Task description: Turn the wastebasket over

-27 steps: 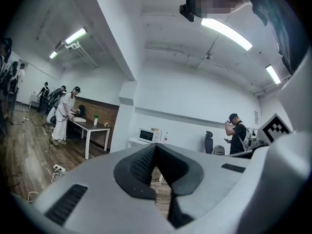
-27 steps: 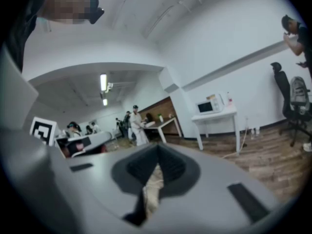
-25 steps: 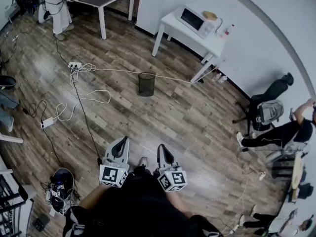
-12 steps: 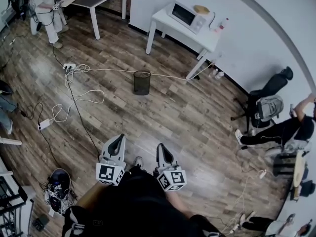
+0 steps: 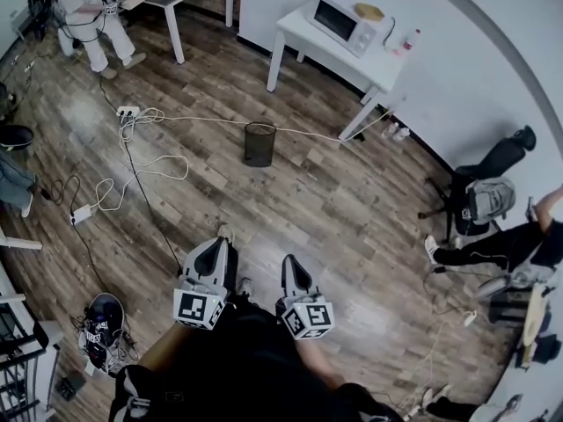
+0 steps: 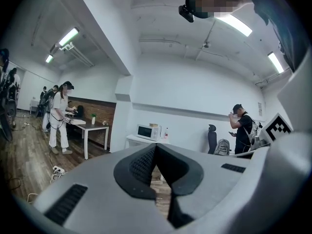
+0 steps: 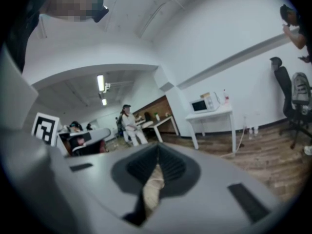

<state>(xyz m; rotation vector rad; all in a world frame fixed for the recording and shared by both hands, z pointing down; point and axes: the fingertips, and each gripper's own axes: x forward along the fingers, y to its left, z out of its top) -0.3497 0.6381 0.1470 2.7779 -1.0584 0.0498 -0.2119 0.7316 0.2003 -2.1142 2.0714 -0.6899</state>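
Observation:
The wastebasket (image 5: 259, 143), a black mesh bin, stands upright with its mouth up on the wood floor, far ahead in the head view. My left gripper (image 5: 216, 246) and right gripper (image 5: 288, 264) are held side by side low in that view, well short of the bin and pointing toward it. The left gripper (image 6: 155, 147) has its jaws together with nothing between them. The right gripper (image 7: 157, 152) is also shut and empty. Neither gripper view shows the bin.
A white cable (image 5: 202, 123) runs across the floor past the bin to a power strip (image 5: 129, 112). Behind the bin stands a white table (image 5: 303, 35) with a microwave (image 5: 339, 20). A chair with a backpack (image 5: 486, 197) and a seated person (image 5: 515, 246) are at the right.
Both grippers have been carried forward together as the person steps; a shoe now shows just ahead of the left gripper. Both stay shut. The bin has not moved.

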